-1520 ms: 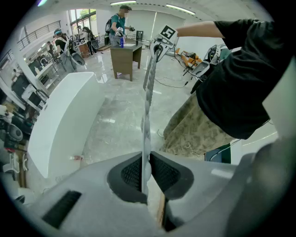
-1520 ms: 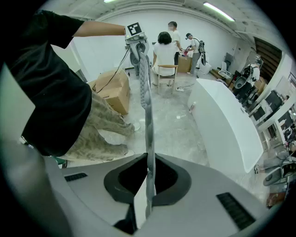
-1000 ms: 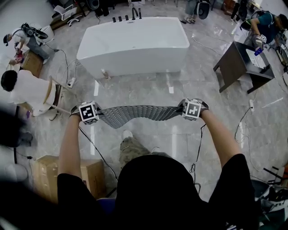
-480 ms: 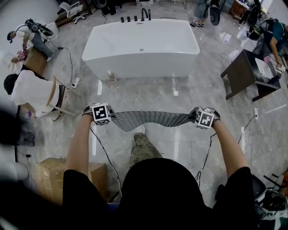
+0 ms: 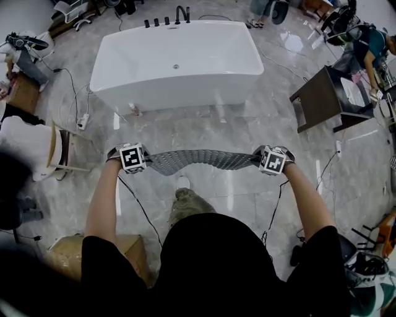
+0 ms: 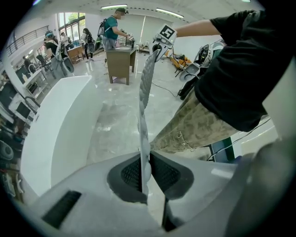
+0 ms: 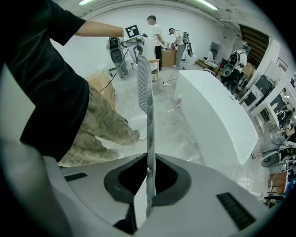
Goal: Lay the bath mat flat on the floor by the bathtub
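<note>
Overhead, the left gripper (image 5: pixel 141 161) is clamped nearly shut on one end of the single grey perforated bath mat (image 5: pixel 201 160). It hangs stretched in the air above the marble floor (image 5: pixel 204 131), just short of the one white bathtub (image 5: pixel 176 62), while the right gripper (image 5: pixel 260 160) pinches its other end as tightly.

Bright, even ceiling strip lights (image 7: pixel 210 5) throw glare on the glossy marble floor (image 5: pixel 247 198); both gripper views bend strongly, edges vignetted black.
</note>
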Demonstrator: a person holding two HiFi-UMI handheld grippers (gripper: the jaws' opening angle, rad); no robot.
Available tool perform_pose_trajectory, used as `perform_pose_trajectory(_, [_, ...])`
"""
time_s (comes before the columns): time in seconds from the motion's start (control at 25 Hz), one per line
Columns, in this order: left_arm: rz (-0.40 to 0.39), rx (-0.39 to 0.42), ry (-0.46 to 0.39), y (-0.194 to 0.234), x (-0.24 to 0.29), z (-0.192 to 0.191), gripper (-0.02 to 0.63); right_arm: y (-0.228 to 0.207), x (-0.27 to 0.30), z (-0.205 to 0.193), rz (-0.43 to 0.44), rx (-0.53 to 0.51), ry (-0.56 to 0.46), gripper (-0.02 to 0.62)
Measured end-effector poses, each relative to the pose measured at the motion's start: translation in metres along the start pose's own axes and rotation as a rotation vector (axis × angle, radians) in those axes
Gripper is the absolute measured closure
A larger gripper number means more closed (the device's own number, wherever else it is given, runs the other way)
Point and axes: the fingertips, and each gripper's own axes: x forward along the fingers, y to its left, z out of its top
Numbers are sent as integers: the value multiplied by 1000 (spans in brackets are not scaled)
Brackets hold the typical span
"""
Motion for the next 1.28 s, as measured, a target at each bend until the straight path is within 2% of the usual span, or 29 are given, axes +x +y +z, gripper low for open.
perform_pose_trajectory(0.28, [-17,47,9,57,-20,-33,576,-48,9,47,-13,30,7,569])
perform_pose_trajectory(0.48, [3,48,4,105,-27,-65,577,-82,21,87,-28,43,9,569])
perform_pose_trajectory(0.72, [8,42,-28,141,-37,-94,577,-111,32,126,-53,70,7,569])
perform_pose_trajectory(1.04, [7,20,-16,168,-37,-102,577,-145,45,135,-55,63,-4,569])
perform_pose_trajectory(1.28, [17,-28,-16,190,-37,-99,576,-178,58,135,-50,72,-36,569])
